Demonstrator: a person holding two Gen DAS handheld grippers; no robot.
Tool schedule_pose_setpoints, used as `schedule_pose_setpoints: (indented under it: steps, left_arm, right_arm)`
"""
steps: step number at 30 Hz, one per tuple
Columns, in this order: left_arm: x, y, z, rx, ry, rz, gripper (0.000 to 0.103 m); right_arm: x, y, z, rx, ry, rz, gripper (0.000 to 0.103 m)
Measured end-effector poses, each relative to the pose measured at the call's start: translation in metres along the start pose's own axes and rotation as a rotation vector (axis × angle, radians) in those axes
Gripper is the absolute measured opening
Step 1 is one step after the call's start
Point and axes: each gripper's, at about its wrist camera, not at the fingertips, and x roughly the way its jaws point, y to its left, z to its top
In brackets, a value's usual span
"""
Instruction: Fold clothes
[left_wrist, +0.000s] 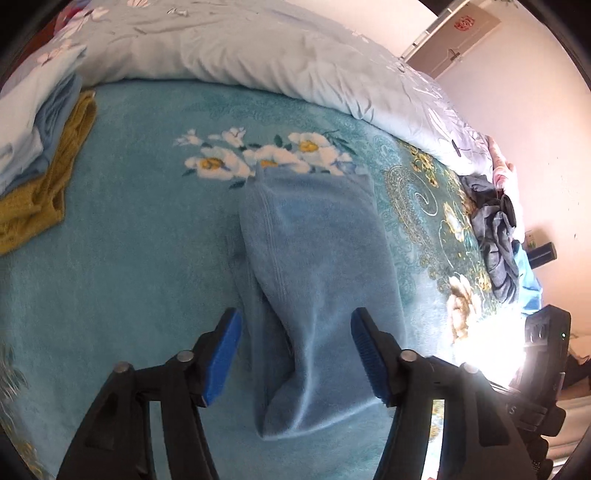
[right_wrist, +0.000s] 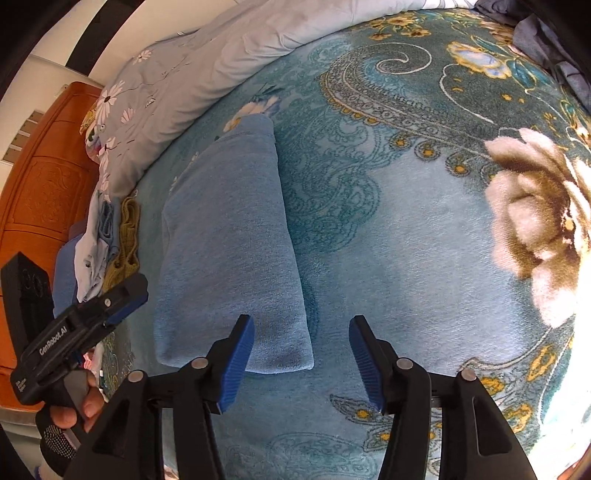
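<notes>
Soft blue fleece, the folded garment (left_wrist: 317, 266) lies mid-frame on the bedspread (left_wrist: 140, 236), likely light and floppy, best taken by its thick near corners. Left gripper (left_wrist: 295, 360) and right gripper (right_wrist: 301, 363) both gape, holding nothing. Only the left view shows the unfolded pile (left_wrist: 495, 240) at right.

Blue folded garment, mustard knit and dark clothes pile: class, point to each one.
Blue folded garment (right_wrist: 229, 240): right wrist view, middle of its top layer.
Mustard knit (left_wrist: 55, 177): left wrist view, bare part beside the stack lying on it.
Dark clothes pile (left_wrist: 498, 236): left wrist view, middle of the crumpled heap.
</notes>
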Motion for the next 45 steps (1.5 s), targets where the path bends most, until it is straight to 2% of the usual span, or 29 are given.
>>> schedule_pose_setpoints:
  steps: [4, 8, 10, 14, 18, 19, 20, 22, 25, 28, 31, 36, 41, 45]
  left_arm:
    - [0.030, 0.015, 0.038, 0.060, 0.042, -0.011, 0.072]
    - [0.061, 0.031, 0.062, 0.038, 0.106, -0.072, 0.072]
    - [0.073, 0.035, 0.067, 0.024, 0.125, -0.124, 0.072]
    - [0.082, 0.034, 0.068, 0.058, 0.142, -0.170, 0.072]
    - [0.084, 0.044, 0.066, -0.009, 0.136, -0.236, 0.070]
    - [0.085, 0.047, 0.066, -0.030, 0.133, -0.247, 0.069]
    - [0.085, 0.049, 0.065, -0.044, 0.129, -0.251, 0.066]
    - [0.085, 0.051, 0.063, -0.062, 0.124, -0.253, 0.049]
    - [0.082, 0.046, 0.059, -0.069, 0.102, -0.243, 0.034]
    - [0.076, 0.042, 0.055, -0.102, 0.069, -0.227, 0.024]
    - [0.067, 0.035, 0.052, -0.127, 0.036, -0.203, 0.021]
    - [0.042, 0.013, 0.035, -0.179, -0.037, -0.158, 0.019]
    - [0.010, -0.013, 0.002, -0.272, -0.129, -0.107, 0.019]
    - [-0.008, -0.035, -0.029, -0.400, -0.199, -0.115, 0.019]
  right_arm:
    - [0.014, -0.005, -0.009, 0.051, 0.009, 0.033, 0.064]
    - [0.029, -0.011, -0.014, 0.130, 0.014, 0.078, 0.067]
    - [0.031, -0.010, -0.013, 0.143, 0.009, 0.093, 0.068]
    - [0.034, -0.002, -0.011, 0.137, 0.013, 0.135, 0.068]
    - [0.036, 0.003, -0.008, 0.147, 0.010, 0.158, 0.066]
    - [0.035, 0.003, -0.007, 0.152, 0.007, 0.157, 0.061]
    - [0.034, 0.002, -0.006, 0.161, 0.007, 0.161, 0.054]
    - [0.034, 0.001, -0.002, 0.178, 0.010, 0.164, 0.044]
    - [0.031, -0.001, 0.005, 0.197, 0.020, 0.167, 0.030]
    - [0.029, -0.005, 0.015, 0.235, 0.041, 0.188, 0.020]
    - [0.022, -0.002, 0.029, 0.188, 0.067, 0.175, 0.018]
    - [-0.002, -0.001, 0.075, -0.015, 0.107, 0.132, 0.017]
    - [-0.024, -0.005, 0.127, -0.320, 0.187, 0.119, 0.017]
    - [-0.031, -0.008, 0.162, -0.544, 0.255, 0.132, 0.017]
